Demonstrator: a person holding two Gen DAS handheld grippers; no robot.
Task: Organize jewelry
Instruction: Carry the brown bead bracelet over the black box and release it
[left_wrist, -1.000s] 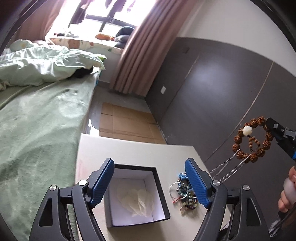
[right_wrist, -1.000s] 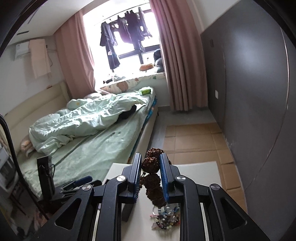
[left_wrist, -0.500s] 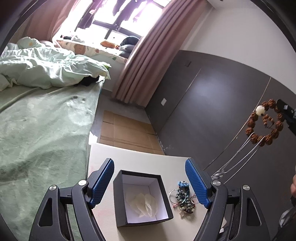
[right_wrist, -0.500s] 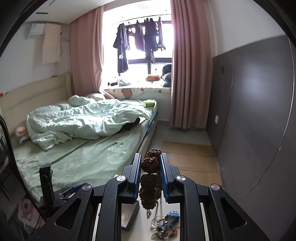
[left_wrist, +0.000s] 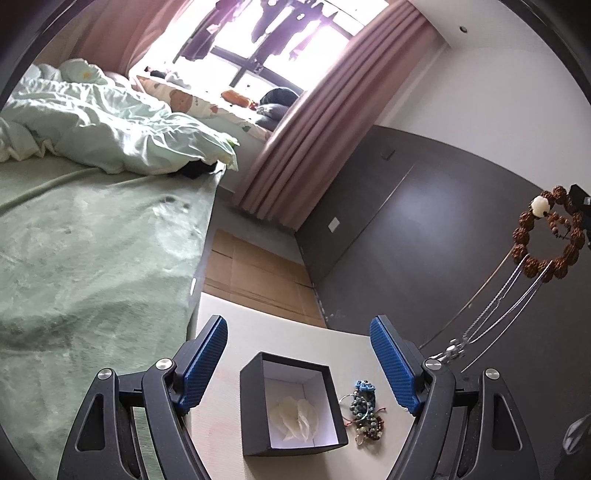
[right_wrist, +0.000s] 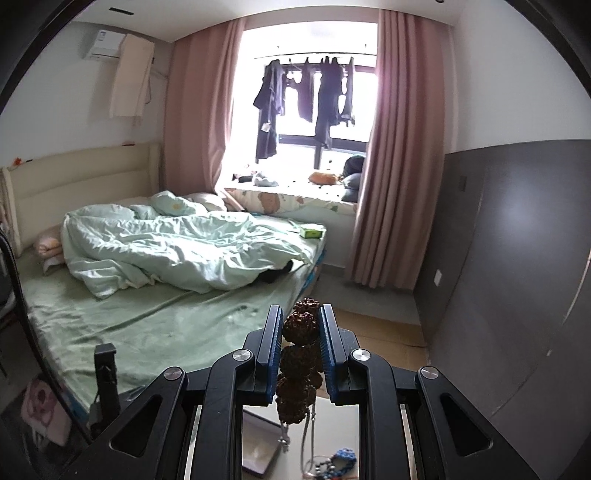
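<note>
My right gripper is shut on a bracelet of knobbly brown beads, held high above the table. In the left wrist view that bracelet, with one white bead, hangs at the far right, and a silver chain trails down from it. My left gripper is open and hovers over a black box with a white lining and pale leaf-shaped pieces inside. A heap of mixed bead jewelry lies just right of the box. Nothing is between the left fingers.
The box and jewelry lie on a pale table. A bed with green bedding stands to the left, a dark grey wall panel to the right. Brown cardboard covers the floor beyond the table.
The right gripper has risen with the brown bracelet, lifting the silver chain. The left gripper has drawn back, so the box and jewelry heap look smaller and lower.
</note>
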